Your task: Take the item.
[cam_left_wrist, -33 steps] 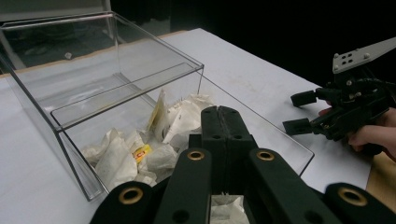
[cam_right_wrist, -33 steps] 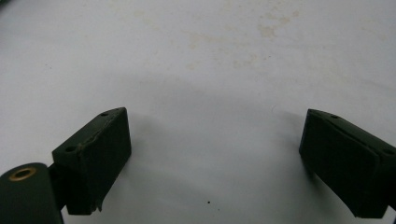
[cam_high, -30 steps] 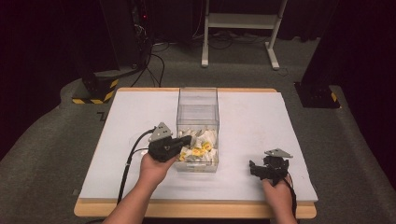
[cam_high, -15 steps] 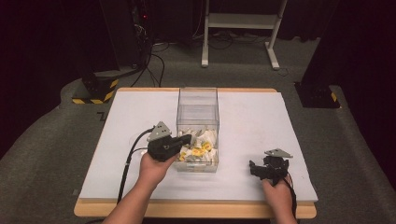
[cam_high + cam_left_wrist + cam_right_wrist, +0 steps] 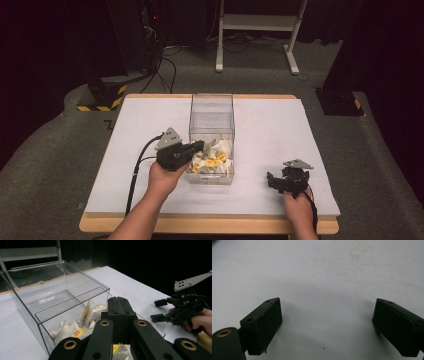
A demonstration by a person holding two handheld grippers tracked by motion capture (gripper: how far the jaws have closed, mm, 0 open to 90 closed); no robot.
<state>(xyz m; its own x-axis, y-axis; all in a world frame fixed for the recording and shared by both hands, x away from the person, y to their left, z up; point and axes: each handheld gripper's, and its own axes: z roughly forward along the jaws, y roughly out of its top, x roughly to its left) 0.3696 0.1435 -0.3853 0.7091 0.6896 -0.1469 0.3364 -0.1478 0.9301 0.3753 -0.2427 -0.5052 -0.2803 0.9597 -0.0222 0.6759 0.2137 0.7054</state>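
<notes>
A clear plastic box (image 5: 211, 120) stands mid-table, its near end holding several white and yellow packets (image 5: 212, 159). My left gripper (image 5: 198, 146) hovers over the box's near left wall, jaws pressed together with nothing between them; in the left gripper view it (image 5: 120, 301) sits just above the packets (image 5: 75, 328). My right gripper (image 5: 271, 181) rests low at the table's near right, jaws wide apart and empty; the right gripper view shows bare white tabletop (image 5: 324, 290) between its fingers (image 5: 263, 322). The right gripper (image 5: 160, 310) also appears open in the left gripper view.
The white tabletop (image 5: 280, 130) has free room on both sides of the box. A wooden edge (image 5: 200, 225) runs along the near side. Beyond the table are a black stand with striped base (image 5: 102, 97) and a white frame (image 5: 255, 35).
</notes>
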